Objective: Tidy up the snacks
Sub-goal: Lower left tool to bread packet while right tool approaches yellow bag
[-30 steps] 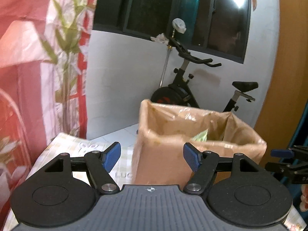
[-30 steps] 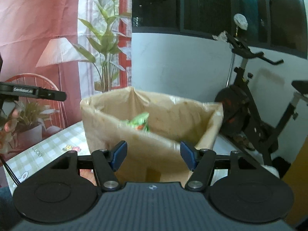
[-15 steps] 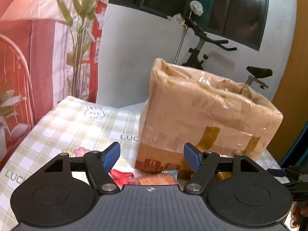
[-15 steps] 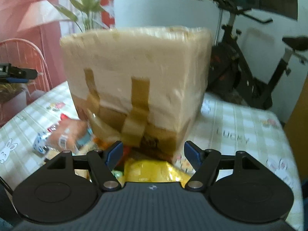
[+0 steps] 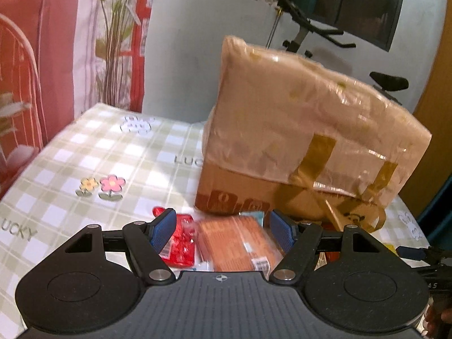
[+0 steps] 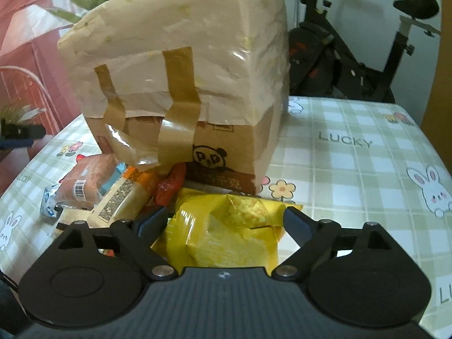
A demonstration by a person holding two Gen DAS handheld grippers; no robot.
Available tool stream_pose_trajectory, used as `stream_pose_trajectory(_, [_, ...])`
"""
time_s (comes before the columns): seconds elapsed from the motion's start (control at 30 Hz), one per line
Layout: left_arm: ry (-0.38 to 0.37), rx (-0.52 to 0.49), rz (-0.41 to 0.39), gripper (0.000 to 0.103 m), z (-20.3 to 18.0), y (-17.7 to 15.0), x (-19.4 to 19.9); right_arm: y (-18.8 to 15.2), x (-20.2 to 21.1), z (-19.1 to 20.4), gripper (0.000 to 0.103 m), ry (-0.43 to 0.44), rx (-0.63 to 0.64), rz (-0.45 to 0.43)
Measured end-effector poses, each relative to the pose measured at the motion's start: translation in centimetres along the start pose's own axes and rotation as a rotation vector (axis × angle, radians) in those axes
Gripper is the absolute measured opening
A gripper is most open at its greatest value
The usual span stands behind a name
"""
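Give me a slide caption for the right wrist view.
Open right claw straddling a yellow snack bag before the taped cardboard box.

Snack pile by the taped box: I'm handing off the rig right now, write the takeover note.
Left gripper: jaws open, nothing held, over the orange-brown packet, with the red candy pack beside it.
Right gripper: jaws have just been opening, empty, straddling the yellow snack bag without pressing it.
Cardboard box stands on the checked tablecloth; the snacks lie loose in front of it.
Done: nothing gripped now; what the box holds is hidden.
Left: grasp each packet and sort it.
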State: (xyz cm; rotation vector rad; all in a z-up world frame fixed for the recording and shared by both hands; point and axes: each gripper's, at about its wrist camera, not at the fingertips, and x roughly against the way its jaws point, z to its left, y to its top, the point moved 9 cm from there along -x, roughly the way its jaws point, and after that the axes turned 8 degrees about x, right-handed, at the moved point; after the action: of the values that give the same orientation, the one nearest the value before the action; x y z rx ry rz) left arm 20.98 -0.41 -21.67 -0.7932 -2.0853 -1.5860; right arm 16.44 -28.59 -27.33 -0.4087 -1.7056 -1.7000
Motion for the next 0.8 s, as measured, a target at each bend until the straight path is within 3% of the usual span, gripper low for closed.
stream_pose_trajectory(0.37, [0.009, -0.016, 0.084, 0.079, -0.8, -2.6, -3.2, -1.1, -0.5, 0.6, 0.095, 0.048, -0.035, 0.022])
stream_pose_trajectory(0.47, [0.032, -0.021, 0.094, 0.082, -0.9, -2.6, -4.3, -1.1, -0.3, 0.7, 0.092, 0.044, -0.037, 0.006])
stream_pose_trajectory(0.5, [0.040, -0.018, 0.098, 0.083, -0.9, -2.5, -4.6, -1.1, -0.3, 0.7, 0.080, 0.046, -0.039, 0.003])
stream_pose_trajectory(0.8, [0.091, -0.012, 0.148, 0.088, -1.4, -3.3, -7.6, -1.2, -0.3, 0.9, 0.080, 0.059, -0.042, -0.010])
